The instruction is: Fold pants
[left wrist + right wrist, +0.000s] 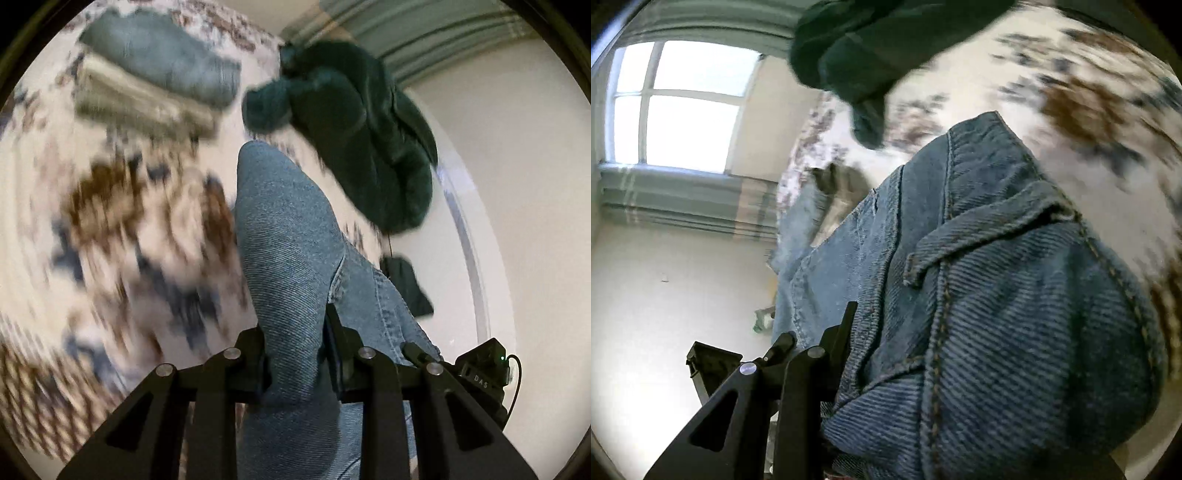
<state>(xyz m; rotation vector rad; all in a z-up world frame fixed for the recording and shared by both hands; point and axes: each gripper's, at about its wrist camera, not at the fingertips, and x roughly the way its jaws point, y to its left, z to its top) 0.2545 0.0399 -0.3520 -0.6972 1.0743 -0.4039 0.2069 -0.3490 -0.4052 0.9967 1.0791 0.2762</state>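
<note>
I hold a pair of blue denim jeans [288, 251] lifted above a patterned bedspread [122, 221]. My left gripper [295, 347] is shut on a fold of the jeans, which rises between its two black fingers. In the right wrist view the jeans [997, 295] fill the frame, showing the waistband and a belt loop [964, 240]. My right gripper [871, 332] is shut on the waistband; only its left finger [846, 332] shows, the other is hidden by the denim.
A folded blue-grey garment [162, 55] and a folded beige one [140, 103] lie on the bedspread at the far left. A dark green fleece [354, 136] lies crumpled beyond the jeans, also seen in the right wrist view [864, 48]. A window [679, 103] and pale wall [665, 295] stand behind.
</note>
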